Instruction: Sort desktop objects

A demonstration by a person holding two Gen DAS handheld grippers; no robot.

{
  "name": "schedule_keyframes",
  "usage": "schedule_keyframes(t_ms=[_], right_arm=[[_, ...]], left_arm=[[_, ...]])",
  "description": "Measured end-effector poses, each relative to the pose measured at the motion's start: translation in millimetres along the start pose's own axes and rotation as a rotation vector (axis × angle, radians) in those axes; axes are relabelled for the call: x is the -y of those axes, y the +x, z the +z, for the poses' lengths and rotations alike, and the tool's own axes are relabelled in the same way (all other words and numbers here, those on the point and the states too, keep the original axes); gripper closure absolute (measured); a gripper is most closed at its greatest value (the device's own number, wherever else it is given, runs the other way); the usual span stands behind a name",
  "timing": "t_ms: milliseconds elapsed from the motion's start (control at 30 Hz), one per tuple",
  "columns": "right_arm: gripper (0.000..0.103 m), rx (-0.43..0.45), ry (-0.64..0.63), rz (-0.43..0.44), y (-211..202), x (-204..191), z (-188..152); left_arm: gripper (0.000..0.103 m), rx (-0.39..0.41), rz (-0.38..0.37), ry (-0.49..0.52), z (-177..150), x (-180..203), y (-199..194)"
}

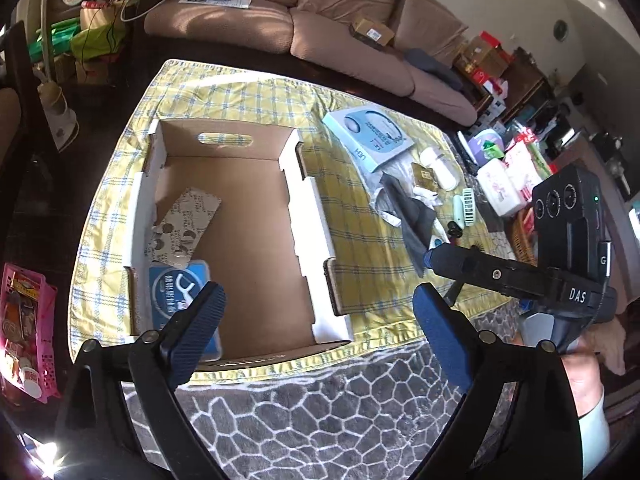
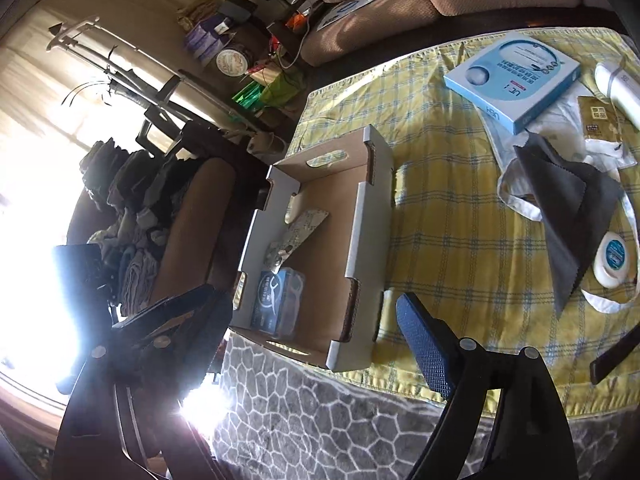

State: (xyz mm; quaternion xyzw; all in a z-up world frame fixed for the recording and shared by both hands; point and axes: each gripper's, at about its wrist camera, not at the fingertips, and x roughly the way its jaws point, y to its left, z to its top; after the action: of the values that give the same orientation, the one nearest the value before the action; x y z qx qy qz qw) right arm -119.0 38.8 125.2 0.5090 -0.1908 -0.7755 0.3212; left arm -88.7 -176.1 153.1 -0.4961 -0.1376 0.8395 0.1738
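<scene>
While both grippers hover above the near edge of the desk [image 1: 360, 220], each stands wide open with nothing between its fingers. The left gripper [image 1: 320, 324] sits over the near end of the cardboard box [image 1: 240, 216], which rests on the yellow checked cloth [image 2: 440, 240]. Inside the box, just ahead of the left finger, lies the blue floss-pick pack [image 1: 180, 292], with a patterned card [image 1: 184, 220] touching its far edge. The right gripper [image 2: 316, 320] hangs near the box's right wall. Ahead and to the right of it lie the unsorted items: a light blue flat box [image 2: 516, 76], a dark grey cloth [image 2: 572, 208] draped over a white bag, a round white floss container [image 2: 612, 256] beside the cloth, and a white bottle [image 2: 616, 88] beyond.
</scene>
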Motion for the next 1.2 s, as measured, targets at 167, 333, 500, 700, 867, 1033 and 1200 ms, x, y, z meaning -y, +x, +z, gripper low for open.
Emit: schedule_keyframes(t_ms=[167, 333, 500, 700, 867, 1033, 1200], right_arm=[[0.009, 0.038, -0.017, -0.066, -42, 26, -9], [0.0, 0.075, -0.004, -0.142, -76, 57, -18], [0.0, 0.06, 0.024, -0.147, -89, 72, -22], [0.008, 0.048, 0.003, -0.01, -65, 34, -7], [0.042, 0.015, 0.004, 0.069, 0, -18, 11], [0.051, -0.077, 0.055, 0.084, 89, -54, 24], [0.052, -0.147, 0.044, -0.053, 159, -68, 30]], left_arm=[[0.0, 0.001, -0.021, 0.046, -6, 43, 19], [0.0, -0.021, -0.018, 0.079, -14, 77, 44], [0.0, -0.006, 0.076, 0.086, -12, 72, 40], [0.027, 0.021, 0.225, 0.078, -4, 6, 2], [0.053, 0.023, 0.263, 0.033, -5, -49, -20], [0.061, 0.027, 0.266, 0.024, -9, -85, -28], [0.061, 0.02, 0.229, 0.022, -12, -108, -28]])
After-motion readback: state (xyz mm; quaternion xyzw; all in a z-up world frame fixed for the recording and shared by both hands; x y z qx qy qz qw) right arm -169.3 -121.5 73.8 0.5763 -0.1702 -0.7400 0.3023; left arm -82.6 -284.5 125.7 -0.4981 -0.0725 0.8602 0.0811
